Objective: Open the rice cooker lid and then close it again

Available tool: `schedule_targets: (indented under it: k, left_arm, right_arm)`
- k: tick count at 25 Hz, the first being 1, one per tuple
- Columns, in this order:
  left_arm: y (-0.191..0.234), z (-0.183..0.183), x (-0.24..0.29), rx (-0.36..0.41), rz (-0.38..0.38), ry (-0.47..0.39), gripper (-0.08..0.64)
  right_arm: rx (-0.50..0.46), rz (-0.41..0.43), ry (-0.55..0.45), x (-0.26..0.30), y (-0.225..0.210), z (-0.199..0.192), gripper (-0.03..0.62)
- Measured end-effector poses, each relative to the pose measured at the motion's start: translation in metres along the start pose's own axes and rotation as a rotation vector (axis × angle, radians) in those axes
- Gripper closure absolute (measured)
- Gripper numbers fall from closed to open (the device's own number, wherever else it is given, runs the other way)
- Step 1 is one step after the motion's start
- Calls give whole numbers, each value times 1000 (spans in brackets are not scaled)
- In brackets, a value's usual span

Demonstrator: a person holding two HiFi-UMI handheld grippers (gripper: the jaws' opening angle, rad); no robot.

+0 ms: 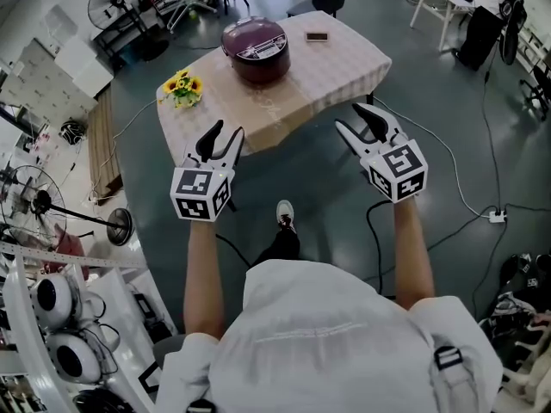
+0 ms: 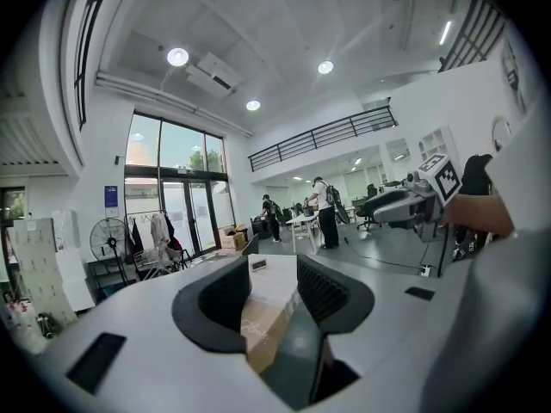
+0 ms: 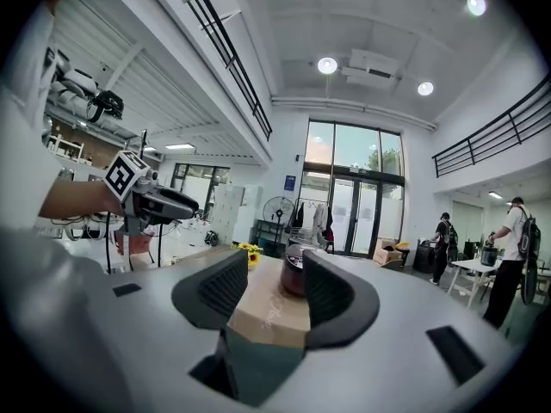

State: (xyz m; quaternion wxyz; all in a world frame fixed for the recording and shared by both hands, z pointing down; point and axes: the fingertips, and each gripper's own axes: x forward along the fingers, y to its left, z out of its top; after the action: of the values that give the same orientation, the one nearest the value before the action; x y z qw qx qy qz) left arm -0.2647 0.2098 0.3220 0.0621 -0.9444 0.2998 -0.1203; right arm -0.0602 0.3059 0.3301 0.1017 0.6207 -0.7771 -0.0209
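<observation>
Both grippers empty, cooker not yet reached

Head view: left gripper (image 1: 225, 135) and right gripper (image 1: 352, 117) are held out level, side by side, jaws spread, nothing between them. The rice cooker (image 1: 256, 50) stands ahead of both, well apart, on the table (image 1: 344, 67) and nearer the left gripper's line. Its lid lies flat and looks shut. Yellow flowers (image 1: 182, 86) lie ahead and left of the left gripper. A small flat item (image 1: 317, 36) lies beyond the cooker.

Left gripper view: jaws apart, only the table's near edge (image 2: 269, 304) shows through the gap. The cooker is out of frame here.

Right gripper view: jaws apart, with the cooker (image 3: 292, 279) far ahead in the gap, close to the right-hand jaw. The flowers (image 3: 250, 253) sit to its left.

Progress, as judged: zero of two steps done. The approach, the lid release, the lifting and the closing are all left
</observation>
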Motion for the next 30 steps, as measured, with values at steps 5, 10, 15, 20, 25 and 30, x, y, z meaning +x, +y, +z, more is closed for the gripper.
schedule_targets:
  k: [5, 10, 15, 20, 25, 30]
  left_arm:
    - [3, -4, 20, -1, -12, 12, 370]
    - [18, -11, 54, -3, -29, 17, 370]
    - [47, -21, 109, -15, -47, 28, 370]
    - [78, -20, 170, -23, -76, 33, 370]
    - [116, -13, 227, -21, -95, 37, 370]
    - [148, -15, 276, 26, -142, 74, 370]
  right_arm:
    - [13, -15, 2, 13, -18, -5, 376]
    - [5, -21, 26, 38, -38, -17, 376]
    - [0, -39, 57, 75, -69, -30, 373]
    - [3, -54, 79, 124, -108, -32, 371]
    - [13, -63, 91, 177, -142, -30, 368]
    - [16, -70, 109, 230, -171, -28, 359]
